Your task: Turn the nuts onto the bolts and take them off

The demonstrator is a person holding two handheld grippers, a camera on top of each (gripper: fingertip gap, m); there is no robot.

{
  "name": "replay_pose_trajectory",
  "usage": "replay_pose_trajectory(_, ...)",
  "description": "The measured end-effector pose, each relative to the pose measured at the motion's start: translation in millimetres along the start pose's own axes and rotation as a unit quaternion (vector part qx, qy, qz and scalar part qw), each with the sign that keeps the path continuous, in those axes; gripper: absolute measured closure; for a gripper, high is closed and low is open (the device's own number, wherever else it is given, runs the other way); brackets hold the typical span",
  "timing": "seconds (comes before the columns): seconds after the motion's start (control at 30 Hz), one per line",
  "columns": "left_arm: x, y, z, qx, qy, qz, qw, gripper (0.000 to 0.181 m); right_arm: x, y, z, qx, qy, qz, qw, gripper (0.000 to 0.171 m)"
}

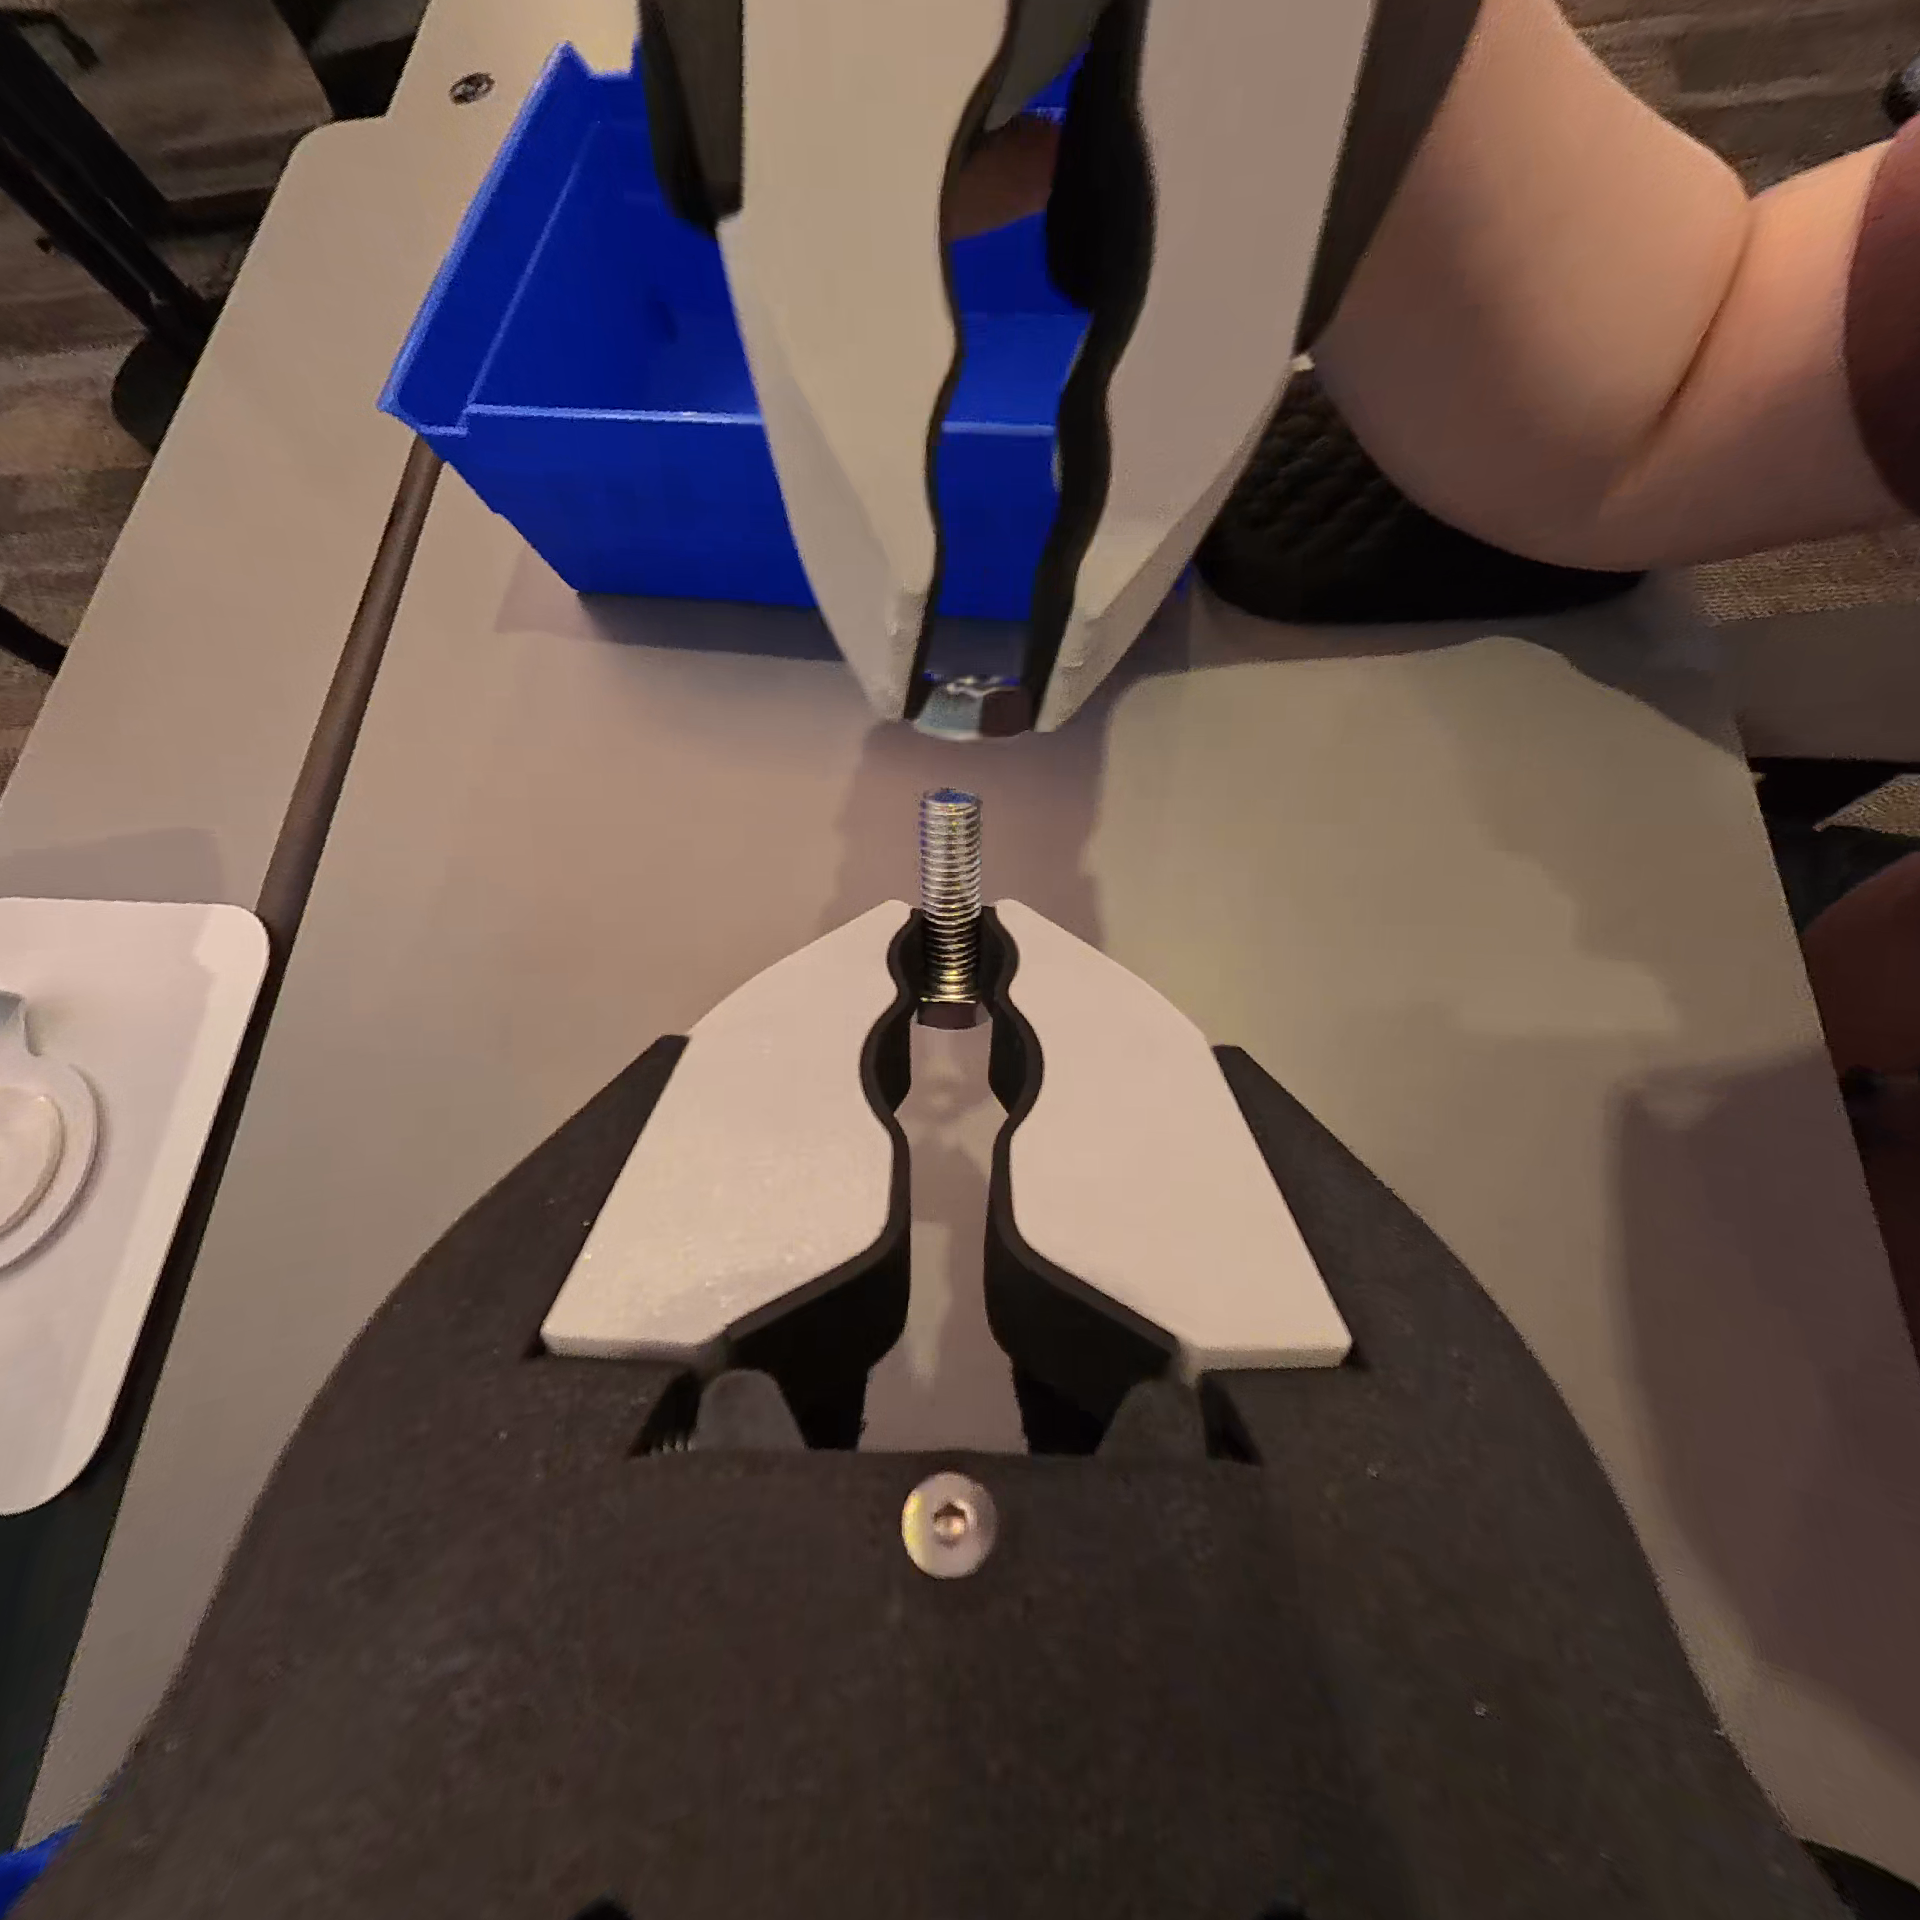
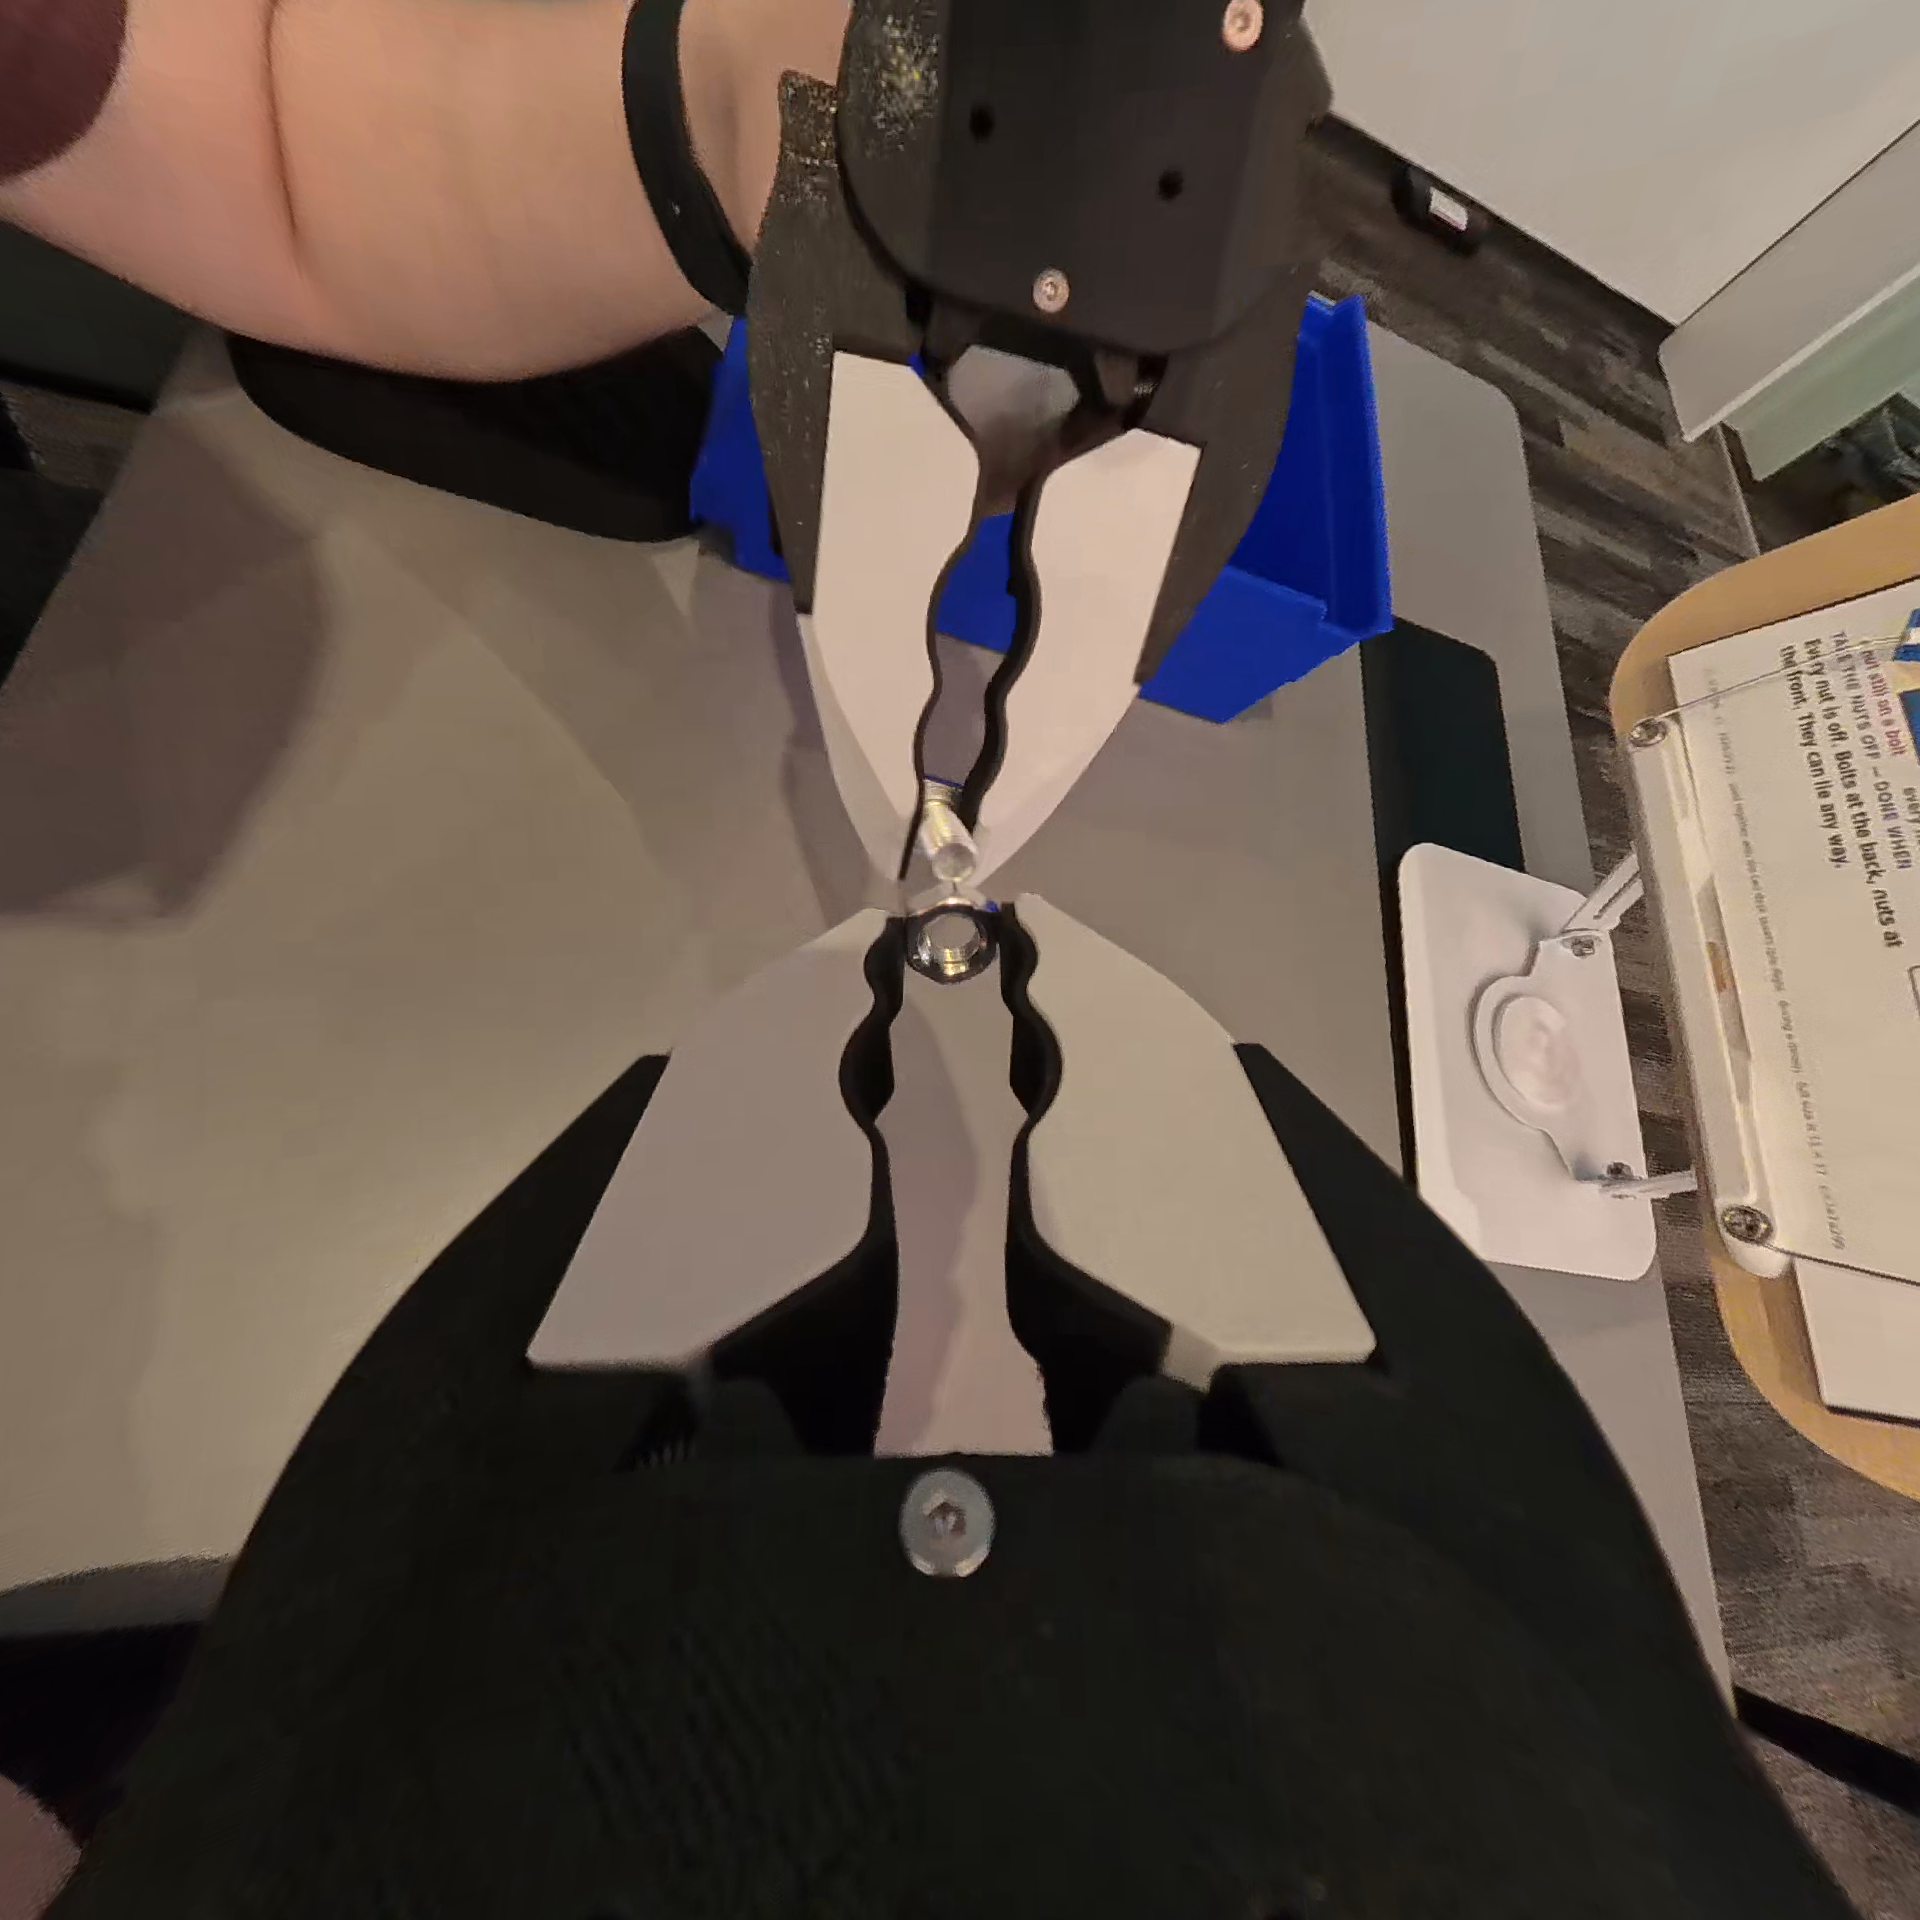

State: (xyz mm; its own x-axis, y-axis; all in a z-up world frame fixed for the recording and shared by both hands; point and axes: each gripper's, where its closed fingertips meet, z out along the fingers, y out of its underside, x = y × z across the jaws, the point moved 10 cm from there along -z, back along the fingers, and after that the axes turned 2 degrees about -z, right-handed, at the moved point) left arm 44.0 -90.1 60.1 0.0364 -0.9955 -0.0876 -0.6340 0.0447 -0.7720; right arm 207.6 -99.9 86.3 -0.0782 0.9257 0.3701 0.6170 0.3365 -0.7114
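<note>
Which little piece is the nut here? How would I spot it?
Start at the blue bin on the grey table; in front of it two grippers meet tip to tip. The nut is the small silver hexagonal ring in the right gripper, unlike the threaded bolt held opposite.

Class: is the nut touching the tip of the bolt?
Apart. The left wrist view shows bare table between the bolt tip and the nut, held in the right hand-held gripper.

Each wrist view looks close along its own fingers, facing the other; both share the bolt (image 1: 949, 894), nut (image 2: 947, 943), bin (image 1: 623, 416) beyond the fingertips.
</note>
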Motion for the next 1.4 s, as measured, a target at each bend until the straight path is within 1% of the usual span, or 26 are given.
replay_pose_trajectory(0.07, 1, 1, 0, -0.009, 0.004, 0.008, 1.0, 0.172, 1, 0, 1, 0.016, -0.003, -0.003, 1.0, 0.153)
replay_pose_trajectory(0.17, 2, 0, 1, -0.017, -0.007, 0.013, 1.0, 0.172, -2, -4, 2, 0.044, -0.03, -0.008, 0.999, 0.153)
replay_pose_trajectory(0.23, 4, -1, 3, -0.012, 0.014, 0.01, 1.0, 0.172, -3, -5, 4, 0.025, -0.019, -0.02, 0.999, 0.153)
replay_pose_trajectory(0.3, 6, -1, 4, -0.017, 0.018, 0.016, 1.0, 0.172, -5, -4, 6, 0.009, -0.019, -0.028, 0.999, 0.153)
replay_pose_trajectory(0.4, 10, -2, 4, -0.023, 0.018, 0.031, 0.999, 0.172, -7, -4, 8, 0.018, -0.041, -0.028, 0.999, 0.153)
replay_pose_trajectory(0.53, 15, -1, 7, -0.038, 0.031, 0.043, 0.998, 0.172, -12, -5, 10, 0.005, -0.057, -0.045, 0.997, 0.153)
replay_pose_trajectory(0.63, 16, -1, 9, -0.042, 0.031, 0.046, 0.998, 0.172, -15, -5, 9, 0.0, -0.053, -0.064, 0.997, 0.153)
replay_pose_trajectory(0.73, 16, -1, 7, -0.03, 0.063, 0.042, 0.997, 0.172, -18, -9, 8, 0.005, -0.052, -0.08, 0.995, 0.153)
replay_pose_trajectory(0.77, 16, -1, 6, -0.03, 0.062, 0.043, 0.997, 0.172, -18, -10, 9, -0.003, -0.043, -0.077, 0.996, 0.153)
replay_pose_trajectory(0.83, 15, -2, 5, -0.041, 0.024, 0.046, 0.998, 0.172, -14, -13, 10, -0.026, -0.026, -0.031, 0.999, 0.153)
replay_pose_trajectory(0.93, 15, -5, 3, -0.043, -0.009, 0.04, 0.998, 0.172, -5, -17, 9, -0.018, -0.031, 0.086, 0.996, 0.153)
replay_pose_trajectory(1.07, 14, -9, -3, -0.04, -0.036, 0.021, 0.998, 0.172, 6, -18, 10, -0.003, -0.035, 0.232, 0.972, 0.153)
replay_pose_trajectory(1.13, 15, -10, -4, -0.038, -0.047, 0.017, 0.998, 0.172, 9, -18, 10, 0.008, -0.039, 0.281, 0.959, 0.153)
replay_pose_trajectory(1.3, 13, -13, -7, -0.018, -0.044, 0.0, 0.999, 0.172, 7, -23, 5, 0.009, -0.01, 0.251, 0.968, 0.153)
replay_pose_trajectory(1.4, 11, -14, -12, 0.02, -0.021, -0.016, 0.999, 0.172, 7, -30, -2, 0.045, 0.001, 0.228, 0.973, 0.153)
